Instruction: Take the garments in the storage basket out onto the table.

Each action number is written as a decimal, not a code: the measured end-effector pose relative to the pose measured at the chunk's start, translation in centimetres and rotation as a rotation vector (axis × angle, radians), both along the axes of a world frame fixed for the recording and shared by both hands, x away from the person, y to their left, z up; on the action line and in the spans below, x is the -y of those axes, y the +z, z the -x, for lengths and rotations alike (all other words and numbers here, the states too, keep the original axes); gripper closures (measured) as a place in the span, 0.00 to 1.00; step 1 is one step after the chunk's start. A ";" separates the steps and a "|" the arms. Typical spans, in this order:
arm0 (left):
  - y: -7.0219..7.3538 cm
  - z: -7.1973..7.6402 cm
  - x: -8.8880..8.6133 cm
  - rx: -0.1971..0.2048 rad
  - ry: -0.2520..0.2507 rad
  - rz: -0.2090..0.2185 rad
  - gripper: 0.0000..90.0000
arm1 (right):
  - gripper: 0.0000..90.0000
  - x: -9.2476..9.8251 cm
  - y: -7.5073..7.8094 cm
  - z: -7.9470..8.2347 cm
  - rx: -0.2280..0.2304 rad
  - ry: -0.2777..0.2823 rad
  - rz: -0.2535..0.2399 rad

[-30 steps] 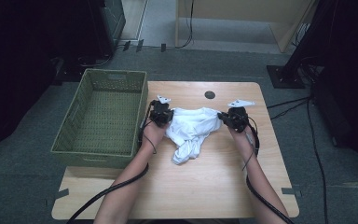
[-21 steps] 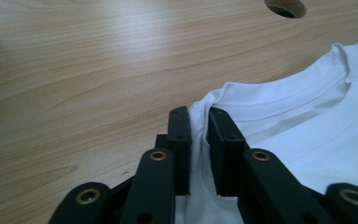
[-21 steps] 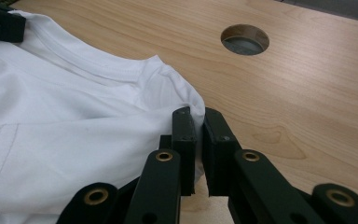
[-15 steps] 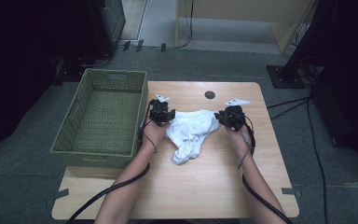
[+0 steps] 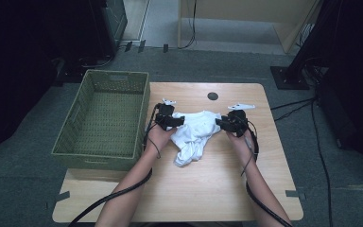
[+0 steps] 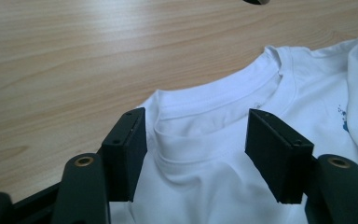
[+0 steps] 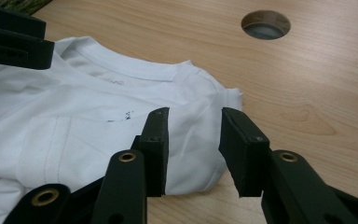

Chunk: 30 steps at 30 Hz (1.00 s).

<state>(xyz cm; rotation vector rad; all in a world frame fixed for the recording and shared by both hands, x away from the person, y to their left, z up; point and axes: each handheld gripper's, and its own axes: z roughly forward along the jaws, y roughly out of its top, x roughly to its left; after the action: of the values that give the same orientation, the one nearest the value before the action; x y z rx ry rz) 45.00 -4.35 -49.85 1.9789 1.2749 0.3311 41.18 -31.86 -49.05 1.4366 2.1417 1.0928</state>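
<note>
Both hand-held grippers, left (image 6: 196,156) and right (image 7: 193,151), have just been opening over the white T-shirt (image 5: 196,135), no legible print.

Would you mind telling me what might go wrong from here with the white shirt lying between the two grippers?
1. Both the left gripper and the right gripper have just been opening, pads off the cloth; the shirt lies crumpled, so the next grab may catch several layers.
2. The basket stands right beside the left gripper, so a sideways swing could knock its wall.
3. A trailing hem might snag the table's hole.
</note>
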 end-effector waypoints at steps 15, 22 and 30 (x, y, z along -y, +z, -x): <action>0.3 2.0 0.4 0.019 -0.031 0.001 0.34 | 0.65 -1.0 0.6 1.3 0.018 0.030 -0.023; 0.3 2.8 0.7 0.045 -0.032 0.003 0.32 | 0.62 -1.4 0.5 1.7 0.010 0.031 -0.029; 0.1 3.8 0.7 0.075 -0.036 0.002 0.32 | 0.62 -2.0 0.4 2.1 0.005 0.042 -0.030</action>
<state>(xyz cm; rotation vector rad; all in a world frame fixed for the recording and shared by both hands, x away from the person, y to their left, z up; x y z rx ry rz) 41.16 -5.03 -49.71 1.9675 1.1908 0.3824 39.07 -29.86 -48.62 1.4068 2.1697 1.1474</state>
